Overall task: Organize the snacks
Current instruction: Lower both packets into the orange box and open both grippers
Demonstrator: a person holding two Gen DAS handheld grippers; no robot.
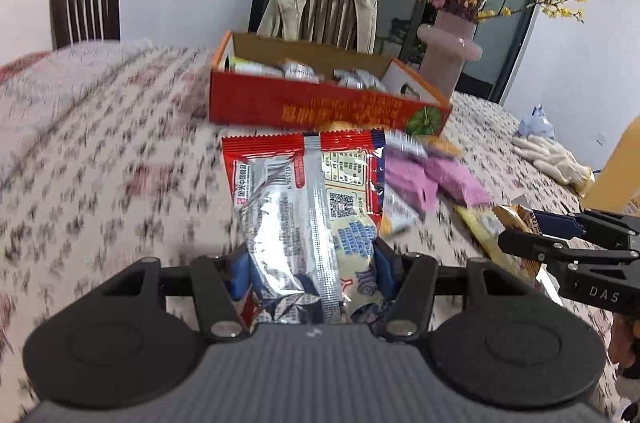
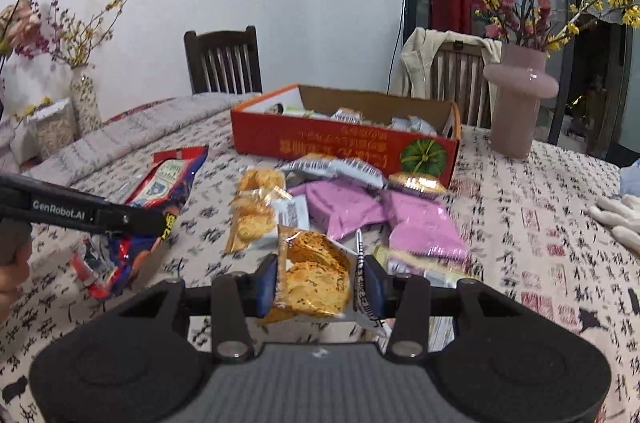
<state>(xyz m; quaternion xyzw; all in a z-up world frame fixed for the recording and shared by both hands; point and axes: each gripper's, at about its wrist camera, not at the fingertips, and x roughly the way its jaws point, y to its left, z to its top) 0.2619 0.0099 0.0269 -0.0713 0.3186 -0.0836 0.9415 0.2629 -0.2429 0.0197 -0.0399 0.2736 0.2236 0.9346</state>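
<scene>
Orange-red box [image 2: 344,147]; purple packets [image 2: 424,223]; pink vase [image 2: 516,103]; tablecloth [image 2: 540,263] seemingly calligraphy-printed.

We see a glossy, crinkled red-and-silver foil snack bag [image 1: 308,207], shiny under the light. We note a clear glossy plastic cracker packet [image 2: 316,275], a matt orange cardboard box [image 2: 344,147], a smooth pink glass vase [image 2: 518,103], a soft printed cloth tablecloth [image 2: 540,223] and a dark wooden chair [image 2: 223,61].

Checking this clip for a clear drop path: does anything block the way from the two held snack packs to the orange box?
Nothing visible does. The left gripper holds the red-and-silver bag, the right gripper the cracker pack. The orange box is open-topped; the loose purple packets before it lie flat.
</scene>
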